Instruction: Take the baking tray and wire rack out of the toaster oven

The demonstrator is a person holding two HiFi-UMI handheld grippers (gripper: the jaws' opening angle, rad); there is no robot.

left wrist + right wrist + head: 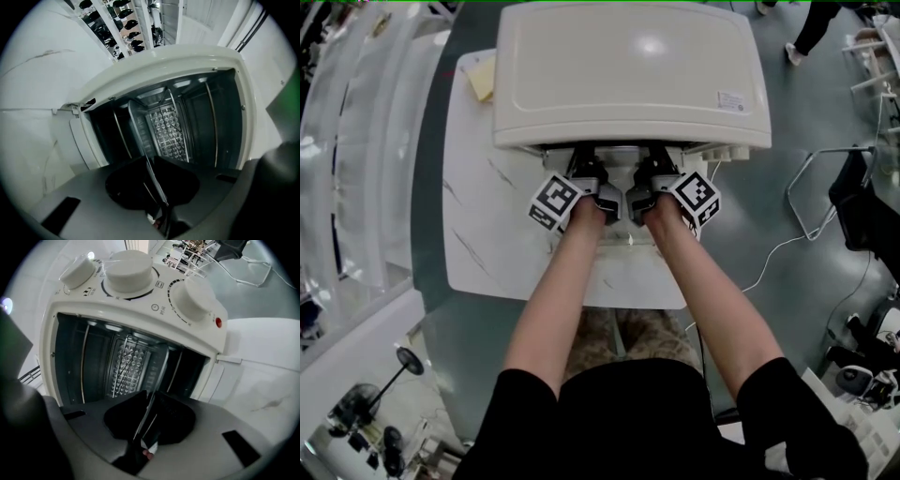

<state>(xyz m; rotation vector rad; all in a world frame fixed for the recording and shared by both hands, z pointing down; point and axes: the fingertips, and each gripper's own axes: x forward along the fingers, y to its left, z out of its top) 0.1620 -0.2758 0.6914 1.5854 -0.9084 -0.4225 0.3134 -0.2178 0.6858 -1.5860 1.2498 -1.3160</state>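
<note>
– Your bare forearms [551, 300] run side by side to both grippers, whose noses sit at the oven's mouth.

– Look at your left gripper [152, 180]: its black pads are almost together, pinching the thin, shiny lip of the baking tray [138, 133]. Your right gripper [146, 413] clamps the same sheet-metal edge, just as narrowly.

– Your tray lies inside the dark cavity, reaching toward the embossed, diamond-patterned rear wall [166, 133].

– Thin wires run beside it; whether they're the rack, you can't tell. Farther off you have round cream knobs [129, 270] and the toaster oven [628, 75], smooth and rounded, on a white marbled table [487, 225].
</note>
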